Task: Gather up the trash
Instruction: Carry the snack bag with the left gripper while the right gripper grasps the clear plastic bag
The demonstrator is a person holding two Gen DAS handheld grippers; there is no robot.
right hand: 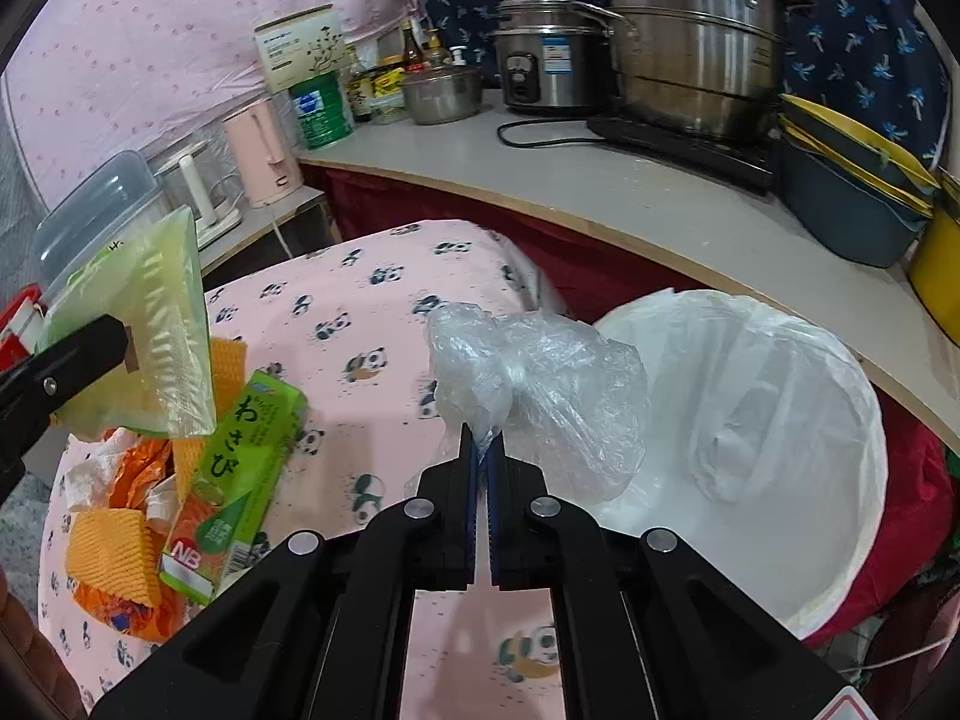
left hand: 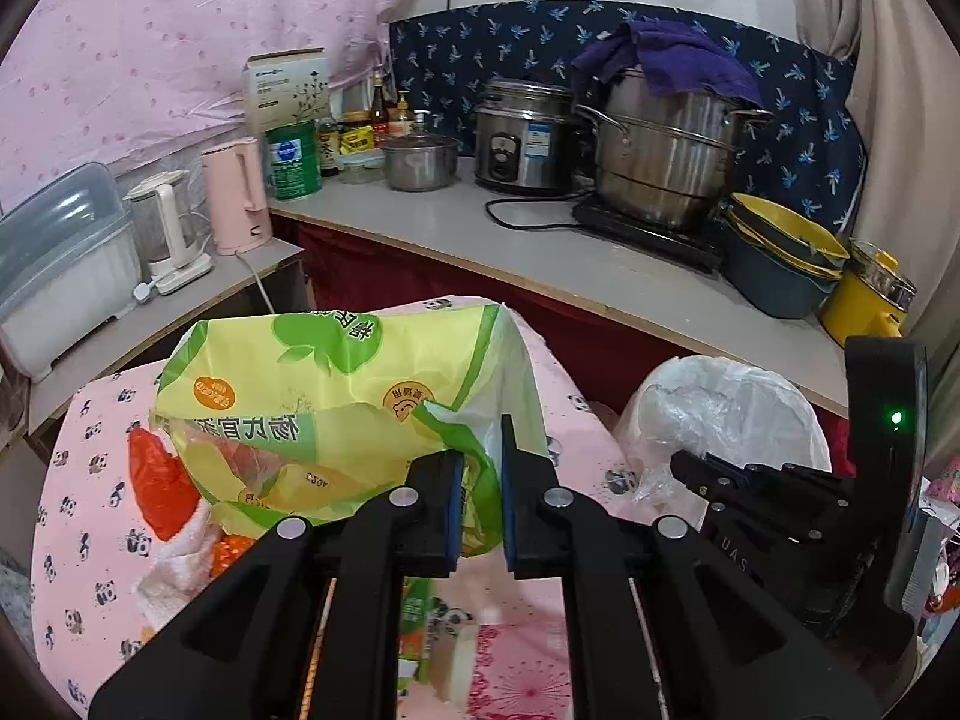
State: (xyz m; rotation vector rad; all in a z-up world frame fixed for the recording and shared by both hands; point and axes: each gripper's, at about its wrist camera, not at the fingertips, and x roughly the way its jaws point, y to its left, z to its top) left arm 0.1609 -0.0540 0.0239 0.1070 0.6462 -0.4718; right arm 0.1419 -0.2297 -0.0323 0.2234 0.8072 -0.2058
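My left gripper [left hand: 482, 468] is shut on a yellow-green plastic bag [left hand: 336, 396] and holds it up above the panda-print table [left hand: 90, 480]. The same bag shows at the left of the right wrist view [right hand: 144, 330]. My right gripper [right hand: 482, 456] is shut on a crumpled clear plastic wrap [right hand: 534, 378], held above the table beside the white-lined trash bin [right hand: 750, 420]. The bin also shows in the left wrist view [left hand: 720, 408]. A green wasabi box [right hand: 240, 468], orange foam nets [right hand: 114, 546] and crumpled wrappers [right hand: 132, 468] lie on the table at left.
A counter [right hand: 600, 180] behind the table carries a big steel pot [right hand: 696, 42], a rice cooker [right hand: 552, 60], a small pot [right hand: 441, 93], stacked bowls [right hand: 852, 192] and bottles. A pink kettle [right hand: 264, 144] and a clear plastic box [left hand: 60, 264] stand on a lower shelf at left.
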